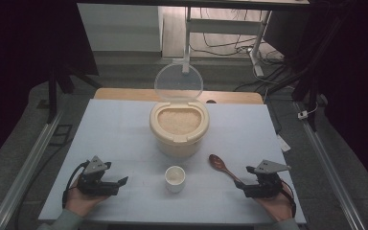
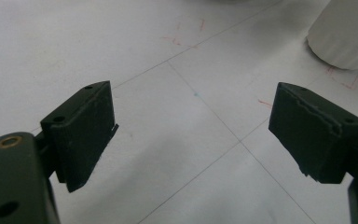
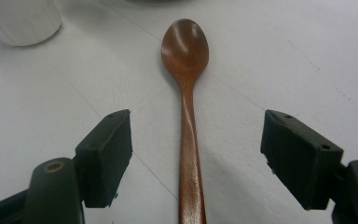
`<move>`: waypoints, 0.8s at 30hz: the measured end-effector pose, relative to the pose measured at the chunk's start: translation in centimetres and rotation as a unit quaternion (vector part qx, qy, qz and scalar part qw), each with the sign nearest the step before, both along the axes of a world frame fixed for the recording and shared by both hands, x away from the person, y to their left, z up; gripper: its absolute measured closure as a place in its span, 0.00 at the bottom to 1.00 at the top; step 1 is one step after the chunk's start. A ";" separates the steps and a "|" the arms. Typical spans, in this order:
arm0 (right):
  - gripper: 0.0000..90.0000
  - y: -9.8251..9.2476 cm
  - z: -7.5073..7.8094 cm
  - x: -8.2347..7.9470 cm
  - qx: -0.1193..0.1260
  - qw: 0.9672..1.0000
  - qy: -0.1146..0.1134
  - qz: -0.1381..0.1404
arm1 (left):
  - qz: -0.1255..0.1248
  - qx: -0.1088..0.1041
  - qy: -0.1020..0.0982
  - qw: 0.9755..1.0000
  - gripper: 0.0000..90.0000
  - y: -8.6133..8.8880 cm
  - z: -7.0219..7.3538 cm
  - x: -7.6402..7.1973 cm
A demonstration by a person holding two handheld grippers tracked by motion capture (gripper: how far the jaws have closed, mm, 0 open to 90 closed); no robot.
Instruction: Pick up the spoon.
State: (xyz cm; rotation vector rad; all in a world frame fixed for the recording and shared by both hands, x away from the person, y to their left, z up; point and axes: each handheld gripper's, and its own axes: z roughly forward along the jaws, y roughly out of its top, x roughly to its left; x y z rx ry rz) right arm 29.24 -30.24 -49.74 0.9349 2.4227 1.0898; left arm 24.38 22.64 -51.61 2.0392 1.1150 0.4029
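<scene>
While both hands rest low at the near edge of the table (image 1: 124, 129), the scene reads as follows.

Right gripper (image 1: 243, 188): held in the person's right hand, near right of the table; jaws spread wide, nothing pressed between them. In the right gripper view its jaws stand either side of the spoon's handle, clear of it on both sides.

Wooden spoon (image 3: 186, 93): lies flat on the white table top, bowl pointing away from the right gripper, toward the container; handle runs back between the open jaws. In the high view the spoon (image 1: 223, 167) lies just right of the cup.

Left gripper (image 1: 123, 182): in the left hand, near left, lying level, pointing toward the cup; jaws wide apart, bare table between them.

Small white cup (image 1: 175, 178): upright, between the two grippers, near the table's front; apart from both.

Cream container (image 1: 179, 128): behind the cup, mid-table, filled with pale grain.

Clear lid (image 1: 178, 82): hinged up, standing behind the container's opening.
</scene>
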 end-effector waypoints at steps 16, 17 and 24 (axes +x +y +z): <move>0.33 1.8 2.1 1.2 -0.073 0.993 0.088 0.009 | -0.005 0.001 0.012 1.000 0.15 -0.1 -0.2 0.2; 0.33 1.8 2.1 1.2 -0.073 0.993 0.088 0.009 | -0.006 0.001 0.011 1.000 0.15 -0.1 -0.2 0.2; 0.34 3.1 3.0 2.4 -0.101 0.988 0.121 0.009 | -0.007 0.003 0.011 1.000 0.14 -0.1 -0.2 0.2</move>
